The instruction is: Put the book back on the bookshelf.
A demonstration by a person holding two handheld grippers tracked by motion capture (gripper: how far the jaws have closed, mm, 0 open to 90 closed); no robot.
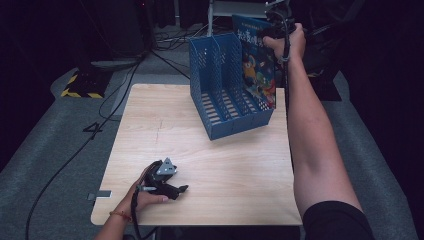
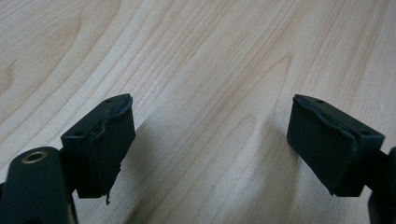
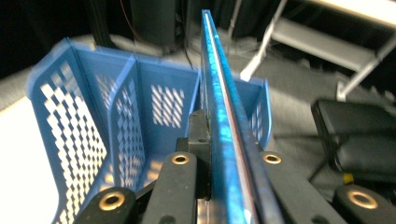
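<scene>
Now the blue file rack (image 1: 227, 85) stands at twelve o'clock on the counter (image 1: 200, 165); the book (image 1: 257, 65) stands in its three o'clock compartment, clenched by the right tongs (image 3: 212, 135). The left tongs (image 2: 210, 144) gape, released.

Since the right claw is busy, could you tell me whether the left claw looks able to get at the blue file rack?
Probably yes: the left claw rests open, with bare table up to the blue file rack.

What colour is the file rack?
Blue, with perforated walls; the file rack shows best in the high view.
</scene>
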